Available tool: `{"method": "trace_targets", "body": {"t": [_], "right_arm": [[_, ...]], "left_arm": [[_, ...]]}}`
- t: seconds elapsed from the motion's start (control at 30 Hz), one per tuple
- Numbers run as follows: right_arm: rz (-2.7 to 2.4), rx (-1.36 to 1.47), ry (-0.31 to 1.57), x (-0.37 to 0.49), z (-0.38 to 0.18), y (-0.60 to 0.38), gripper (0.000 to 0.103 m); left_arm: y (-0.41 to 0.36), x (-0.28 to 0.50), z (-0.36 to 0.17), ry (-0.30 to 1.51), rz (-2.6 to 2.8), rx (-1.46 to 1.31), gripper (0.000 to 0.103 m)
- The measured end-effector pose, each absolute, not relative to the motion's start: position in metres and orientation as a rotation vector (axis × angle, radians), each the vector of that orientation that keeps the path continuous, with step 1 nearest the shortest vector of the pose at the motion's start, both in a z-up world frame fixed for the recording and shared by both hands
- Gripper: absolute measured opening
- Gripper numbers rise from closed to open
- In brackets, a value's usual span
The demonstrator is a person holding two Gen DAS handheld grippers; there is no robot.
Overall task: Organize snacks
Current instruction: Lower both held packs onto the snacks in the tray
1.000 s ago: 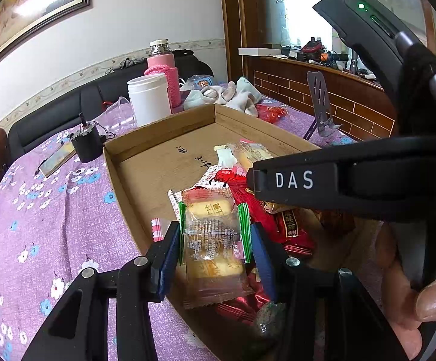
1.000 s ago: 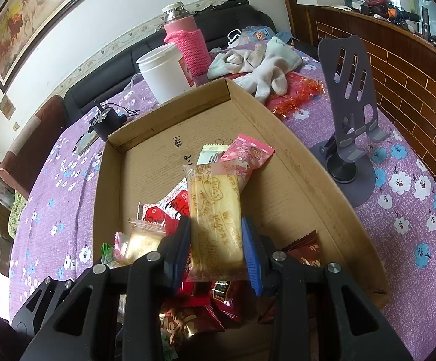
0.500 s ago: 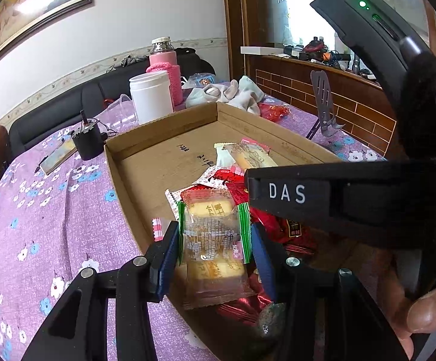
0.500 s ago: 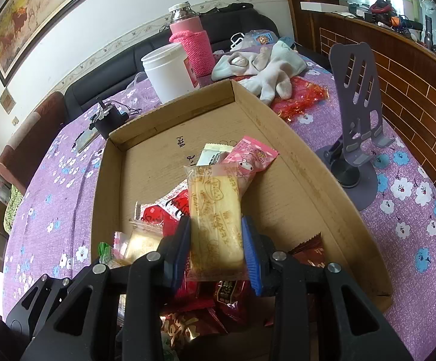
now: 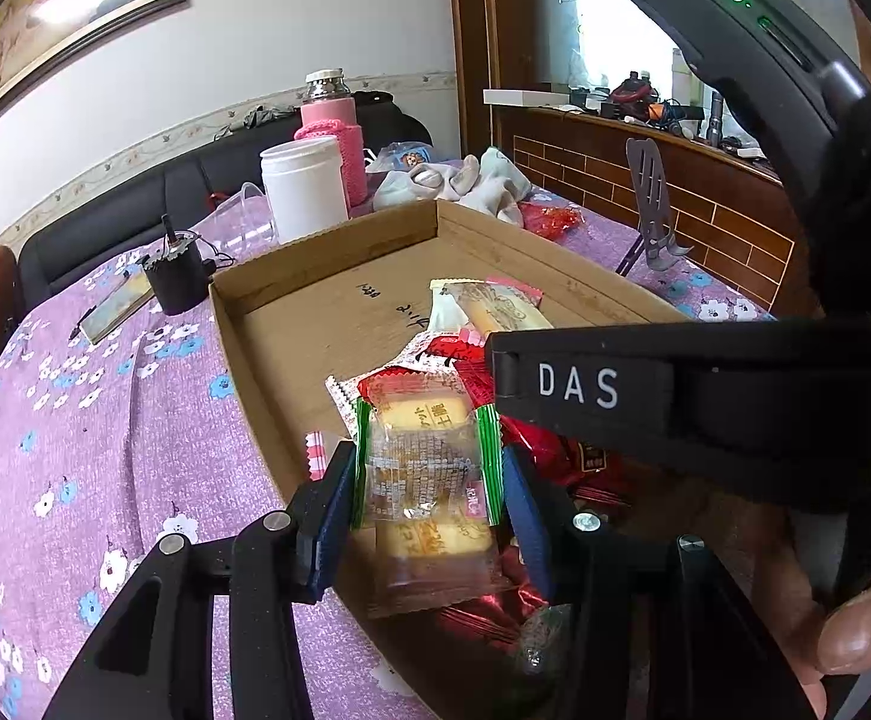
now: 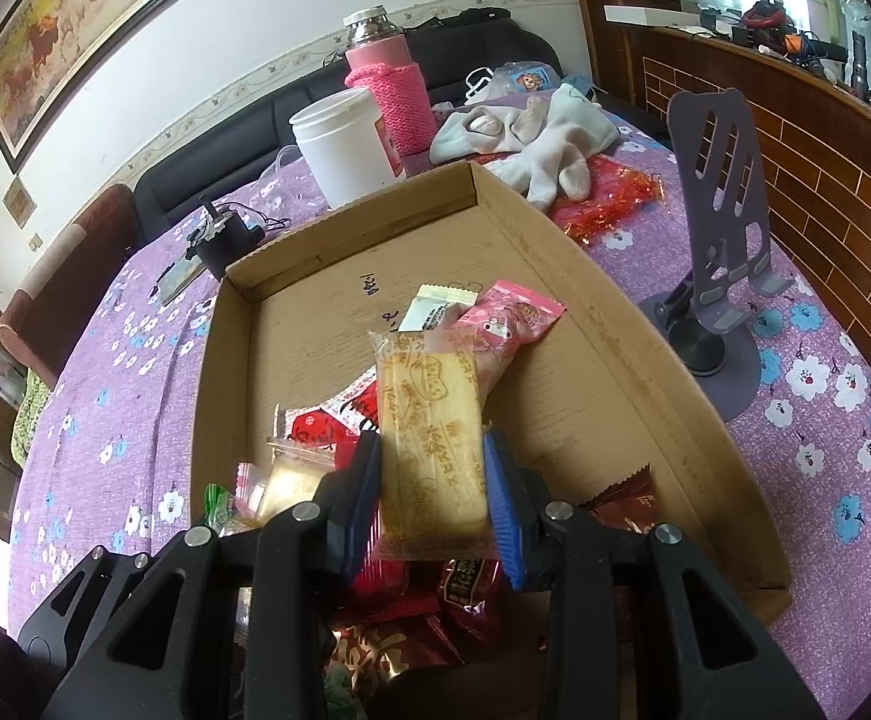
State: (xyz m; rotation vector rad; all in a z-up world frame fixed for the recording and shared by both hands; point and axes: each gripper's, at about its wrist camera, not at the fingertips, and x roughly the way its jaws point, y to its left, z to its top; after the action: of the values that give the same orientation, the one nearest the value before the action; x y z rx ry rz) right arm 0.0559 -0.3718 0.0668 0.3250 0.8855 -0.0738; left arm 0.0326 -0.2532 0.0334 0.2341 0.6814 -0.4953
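Here, in the left wrist view, your left gripper [image 5: 427,495] is pinching the clear cake packet [image 5: 426,468] over the cardboard tray [image 5: 291,324]; it is probably light and crushable, so grip its flanks. In the right wrist view, your right gripper [image 6: 432,495] is clamping the biscuit packet [image 6: 432,432], likely brittle.

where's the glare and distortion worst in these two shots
Left wrist view: window blown out white, painting glares, the right gripper's body blocks the right side. Right wrist view: painting glares, fisheye bends the box edges, corners dark.

Left black two-finger gripper [image 5: 429,498]: blue pads clamped, pointing 12 o'clock. Right black two-finger gripper [image 6: 432,495]: pads clamped, likewise 12 o'clock.
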Motion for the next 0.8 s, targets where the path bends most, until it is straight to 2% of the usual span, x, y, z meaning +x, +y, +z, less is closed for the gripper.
{"method": "trace_targets", "body": {"t": [0.3, 0.37, 0.6, 0.8], "right_arm": [[-0.075, 0.317, 0.882, 0.056, 0.068, -0.370, 0.034], [-0.072, 0.317, 0.875, 0.055, 0.069, -0.370, 0.034], [-0.073, 0.319, 0.855, 0.050, 0.075, -0.371, 0.039], [-0.071, 0.327, 0.840, 0.047, 0.078, -0.371, 0.044]], "left_arm": [[-0.255, 0.034, 0.032, 0.683, -0.491, 0.242, 0.051], [-0.254, 0.034, 0.032, 0.680, -0.490, 0.241, 0.058], [-0.255, 0.032, 0.033, 0.671, -0.488, 0.248, 0.059], [-0.256, 0.029, 0.034, 0.657, -0.485, 0.258, 0.066]]}}
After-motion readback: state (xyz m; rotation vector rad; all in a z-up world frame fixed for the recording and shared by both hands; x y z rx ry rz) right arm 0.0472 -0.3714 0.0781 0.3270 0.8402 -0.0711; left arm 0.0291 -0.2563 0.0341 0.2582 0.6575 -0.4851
